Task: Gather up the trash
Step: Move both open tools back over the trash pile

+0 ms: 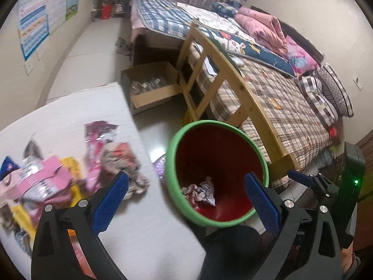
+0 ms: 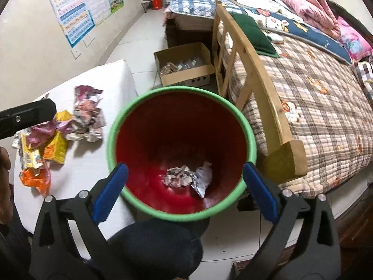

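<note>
A red bin with a green rim (image 1: 172, 154) (image 2: 112, 140) stands on the floor beside a white table (image 1: 144, 228) (image 2: 93, 163). Crumpled wrappers (image 1: 200, 191) (image 2: 186, 176) lie at its bottom. More trash, a heap of pink, yellow and orange wrappers (image 1: 46, 177) (image 2: 51, 137), lies on the table. My left gripper (image 1: 186, 198) is open and empty, above the bin's near rim and the table edge. My right gripper (image 2: 185, 186) is open and empty over the bin's mouth. The right gripper's body (image 1: 326, 186) shows at the right of the left wrist view.
A wooden-framed bed (image 1: 247, 98) (image 2: 263, 88) with plaid covers stands right of the bin. A cardboard box (image 1: 151, 86) (image 2: 186, 67) sits on the floor behind it. A person's dark knee (image 1: 233, 245) (image 2: 158, 245) is below the grippers. Posters (image 2: 77, 9) hang on the left wall.
</note>
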`<state>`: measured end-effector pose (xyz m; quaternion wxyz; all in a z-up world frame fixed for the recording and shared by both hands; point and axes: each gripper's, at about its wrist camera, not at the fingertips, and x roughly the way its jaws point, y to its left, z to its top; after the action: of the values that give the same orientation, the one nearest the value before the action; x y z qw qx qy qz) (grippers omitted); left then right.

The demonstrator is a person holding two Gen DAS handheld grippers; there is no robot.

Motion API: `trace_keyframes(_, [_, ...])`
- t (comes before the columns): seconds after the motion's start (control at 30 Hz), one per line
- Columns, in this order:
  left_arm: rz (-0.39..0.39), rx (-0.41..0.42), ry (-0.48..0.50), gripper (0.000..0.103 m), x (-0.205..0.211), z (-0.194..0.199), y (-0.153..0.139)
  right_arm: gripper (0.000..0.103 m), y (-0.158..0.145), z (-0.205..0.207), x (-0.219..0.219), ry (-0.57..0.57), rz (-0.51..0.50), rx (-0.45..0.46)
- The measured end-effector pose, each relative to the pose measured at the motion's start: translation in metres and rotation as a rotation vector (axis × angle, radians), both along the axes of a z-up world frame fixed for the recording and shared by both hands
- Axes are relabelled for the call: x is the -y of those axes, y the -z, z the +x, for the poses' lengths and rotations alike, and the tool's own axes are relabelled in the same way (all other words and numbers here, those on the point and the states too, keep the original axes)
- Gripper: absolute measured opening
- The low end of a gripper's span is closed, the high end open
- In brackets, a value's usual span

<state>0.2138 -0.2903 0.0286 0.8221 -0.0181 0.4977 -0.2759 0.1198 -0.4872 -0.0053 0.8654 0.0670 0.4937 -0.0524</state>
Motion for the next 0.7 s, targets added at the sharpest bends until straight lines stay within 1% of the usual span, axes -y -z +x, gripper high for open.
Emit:
trace_keyframes(0.17, [0.002,0.022,-0.050,0.095,-0.044,-0.014,-0.011,0.098,-0.011,-0.003,-0.036,-0.056,-0.006,0.015])
trace_keyframes(0.37, [0.009,0.044,-0.125,0.095,-0.109,-0.033,-0.019,0.098,-0.020,0.001,-0.090,-0.141,-0.008,0.025])
trace_keyframes(0.7, [0.016,0.036,-0.287,0.095,-0.219,-0.057,-0.017,0.098,-0.028,0.010,-0.170,-0.244,0.001,0.046])
